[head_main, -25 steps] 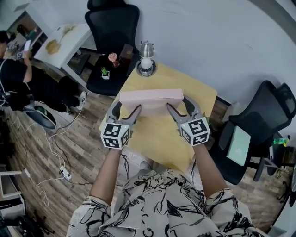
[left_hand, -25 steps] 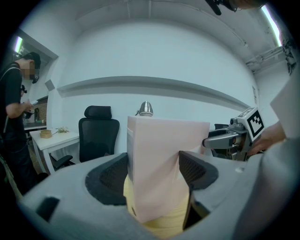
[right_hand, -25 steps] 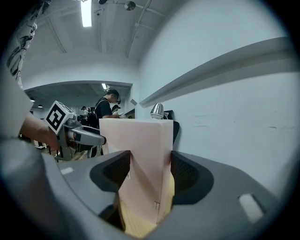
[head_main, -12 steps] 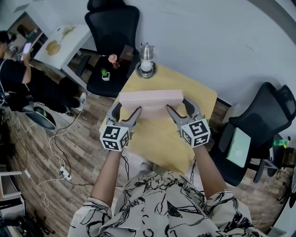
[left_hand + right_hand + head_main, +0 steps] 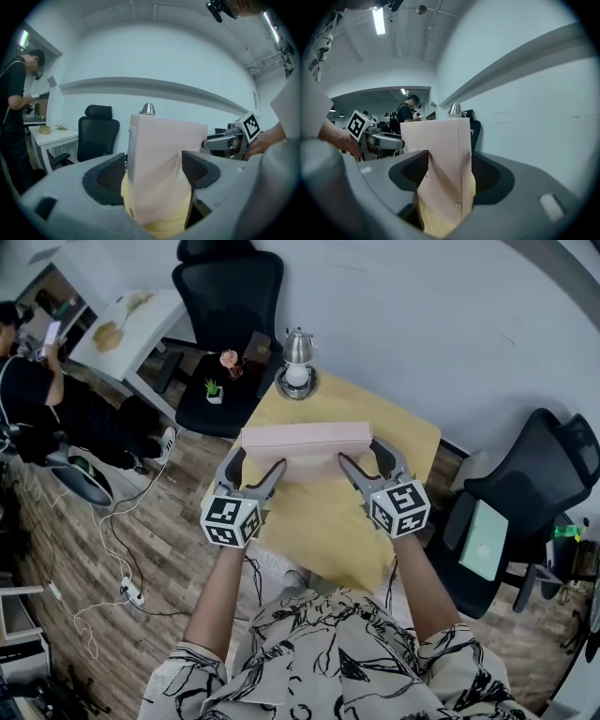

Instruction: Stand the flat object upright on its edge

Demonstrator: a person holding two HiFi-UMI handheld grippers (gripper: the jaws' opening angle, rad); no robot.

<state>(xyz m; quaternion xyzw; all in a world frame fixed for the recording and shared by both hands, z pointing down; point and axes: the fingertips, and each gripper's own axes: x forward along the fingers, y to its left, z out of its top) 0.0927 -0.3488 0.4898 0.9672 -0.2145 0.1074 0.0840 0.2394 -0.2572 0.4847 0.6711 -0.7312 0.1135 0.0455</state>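
The flat pink box (image 5: pixel 305 439) stands upright on its long edge on the yellow table (image 5: pixel 319 521). My left gripper (image 5: pixel 258 460) straddles its left end and my right gripper (image 5: pixel 361 454) its right end. Both sets of jaws are opening with the box still between them. In the left gripper view the box (image 5: pixel 159 164) rises between the pads of the left gripper (image 5: pixel 152 173), with a thin gap at the left pad. In the right gripper view the box (image 5: pixel 440 159) fills the space inside the right gripper (image 5: pixel 449 171), its pads close beside the faces.
A metal kettle (image 5: pixel 297 362) on a round base sits at the table's far edge behind the box. Black office chairs stand beyond the table (image 5: pixel 230 287) and at its right (image 5: pixel 534 484). A person (image 5: pixel 28 381) stands at the far left by a white desk (image 5: pixel 131 324).
Both grippers have drawn back slightly toward me, and their jaws stand a little wider. The box stays upright in the same spot.
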